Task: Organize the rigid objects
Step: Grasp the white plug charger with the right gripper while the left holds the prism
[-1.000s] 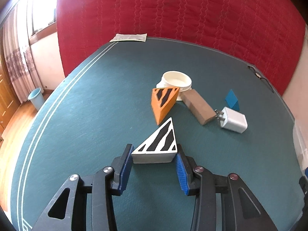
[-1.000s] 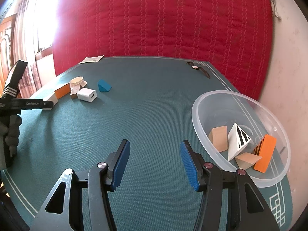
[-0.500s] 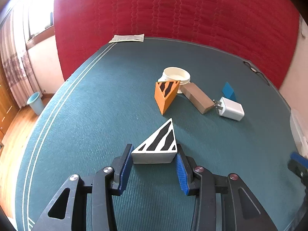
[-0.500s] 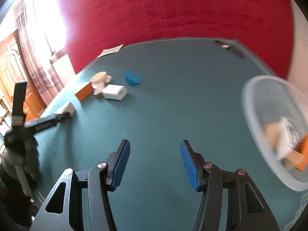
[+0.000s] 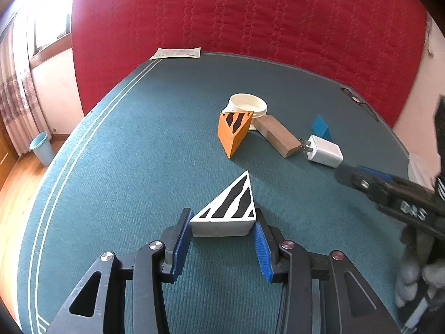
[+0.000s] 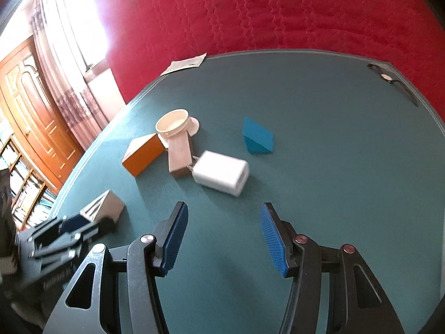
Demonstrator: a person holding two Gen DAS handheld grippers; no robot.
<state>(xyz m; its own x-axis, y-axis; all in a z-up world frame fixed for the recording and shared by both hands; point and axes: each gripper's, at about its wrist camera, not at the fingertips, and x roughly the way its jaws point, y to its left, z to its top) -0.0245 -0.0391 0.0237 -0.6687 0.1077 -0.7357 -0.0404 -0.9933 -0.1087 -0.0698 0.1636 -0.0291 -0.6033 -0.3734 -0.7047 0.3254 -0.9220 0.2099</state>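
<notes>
While the left hand-held gripper clamps the striped wedge, the right hand-held gripper gapes empty near the charger.

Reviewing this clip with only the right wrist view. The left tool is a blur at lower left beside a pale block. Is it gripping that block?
Observer: Yes. The left tool is shut on a white wedge with black stripes, blue pads against its sides.
Operator: The orange wedge looks plain here.
Observer: Its upper face has black stripes.
Operator: Anything beyond the table?
Observer: A light blue bin stands on the wooden floor.
</notes>
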